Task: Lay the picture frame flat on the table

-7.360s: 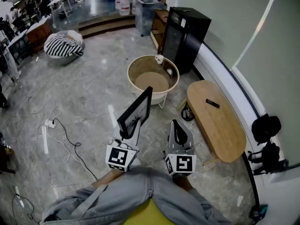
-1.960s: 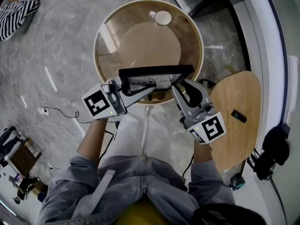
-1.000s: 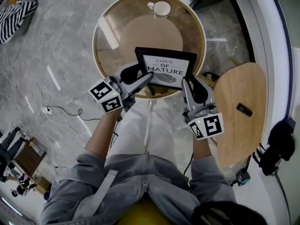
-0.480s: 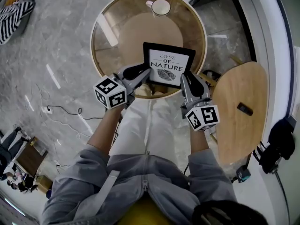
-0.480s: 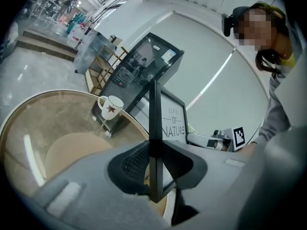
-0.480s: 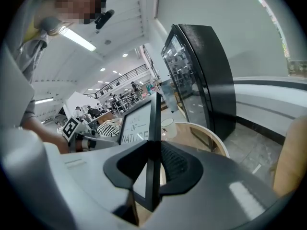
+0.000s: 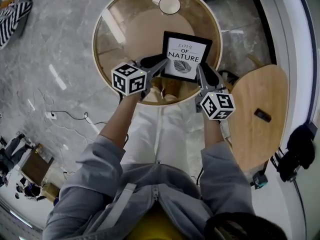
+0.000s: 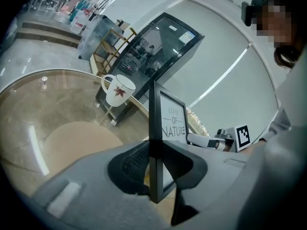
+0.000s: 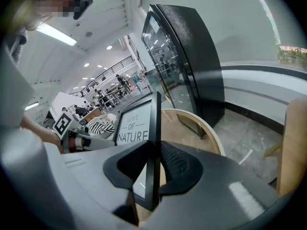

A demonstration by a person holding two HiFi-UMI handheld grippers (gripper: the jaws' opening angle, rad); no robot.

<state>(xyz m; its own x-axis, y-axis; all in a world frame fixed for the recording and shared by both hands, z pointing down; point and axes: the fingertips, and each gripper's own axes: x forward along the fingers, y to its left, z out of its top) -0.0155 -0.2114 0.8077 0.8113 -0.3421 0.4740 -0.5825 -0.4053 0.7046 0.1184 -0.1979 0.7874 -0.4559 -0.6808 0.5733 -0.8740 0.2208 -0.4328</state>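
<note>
Well off the round glass-topped table's (image 7: 95, 44) left side, a black-and-white striped object (image 7: 12, 9) lies on the stone floor. A white mug (image 7: 169, 4) stands on the glass at the table's far rim; in the left gripper view the mug (image 8: 116, 89) shows a red leaf print.

Over the near part of the table, the left gripper (image 7: 161, 64) reaches in from the left. Its jaws are clamped on the left edge of the picture frame (image 7: 185, 55). In the left gripper view that gripper (image 8: 154, 163) has both pads pressed against the thin black border of the frame (image 8: 155, 123), which is seen edge-on.

The frame is held over the right half of the table, print facing up towards the head camera, with the words "OF NATURE" and a leaf. It is not clear whether its back touches the glass.

The right gripper (image 7: 202, 73) holds the frame's right edge near the table's right rim. In the right gripper view the gripper (image 9: 154, 166) is closed tight on the border of the frame (image 9: 139, 121).

Just to the right of the round table stands an oval wooden table (image 7: 257, 134), with a small black object (image 7: 261, 115) lying on it.
</note>
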